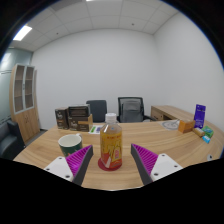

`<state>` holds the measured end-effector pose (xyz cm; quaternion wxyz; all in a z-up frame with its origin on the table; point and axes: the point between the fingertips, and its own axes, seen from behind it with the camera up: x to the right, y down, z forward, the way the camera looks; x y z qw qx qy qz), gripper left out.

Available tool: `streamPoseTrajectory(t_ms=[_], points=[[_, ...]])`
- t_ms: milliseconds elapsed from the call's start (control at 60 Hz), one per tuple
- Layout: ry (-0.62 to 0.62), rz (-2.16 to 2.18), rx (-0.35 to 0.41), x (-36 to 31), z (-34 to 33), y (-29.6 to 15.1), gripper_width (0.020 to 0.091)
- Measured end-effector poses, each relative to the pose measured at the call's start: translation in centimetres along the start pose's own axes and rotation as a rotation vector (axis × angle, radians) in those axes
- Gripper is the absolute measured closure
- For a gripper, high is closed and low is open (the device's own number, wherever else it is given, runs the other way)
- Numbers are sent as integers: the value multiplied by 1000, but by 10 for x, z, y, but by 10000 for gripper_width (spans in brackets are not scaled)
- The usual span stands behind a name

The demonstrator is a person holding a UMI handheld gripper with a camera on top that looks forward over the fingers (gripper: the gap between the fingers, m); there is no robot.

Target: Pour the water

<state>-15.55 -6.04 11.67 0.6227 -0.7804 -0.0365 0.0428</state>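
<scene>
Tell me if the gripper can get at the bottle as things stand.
Probably yes. The bottle already stands on the table between the open fingers of the gripper, with nothing in between. The cup sits off beside the bottle, clear of the way.

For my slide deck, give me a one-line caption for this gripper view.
Gripper open around an orange-capped bottle on a wooden table, green cup beside it.

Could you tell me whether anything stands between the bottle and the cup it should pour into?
Nothing visible does. The bottle stands between the gripper's open fingers, and the cup sits just beside it on the table.
</scene>
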Motion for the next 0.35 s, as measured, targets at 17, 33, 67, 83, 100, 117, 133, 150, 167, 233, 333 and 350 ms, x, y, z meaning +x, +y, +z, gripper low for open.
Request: streamPoseTrajectory(t_ms=[17, 33, 67, 83, 100, 117, 133, 150, 167, 233, 333, 350], points=[[-3, 6, 4, -1, -10, -1, 266], [-8, 13, 10, -2, -20, -2, 264], [-16, 31, 16, -4, -40, -2, 265], [-23, 38, 15, -7, -50, -1, 265], [-34, 42, 14, -10, -60, 0, 263], [-48, 45, 14, -14, -71, -1, 263], [-62, 49, 16, -17, -80, 1, 262], [-70, 54, 18, -19, -90, 3, 263], [-76, 60, 19, -20, -99, 4, 263], [-113, 56, 27, -30, -134, 12, 263], [-139, 57, 52, -42, -174, 17, 265], [-146, 58, 57, -44, -179, 17, 265]])
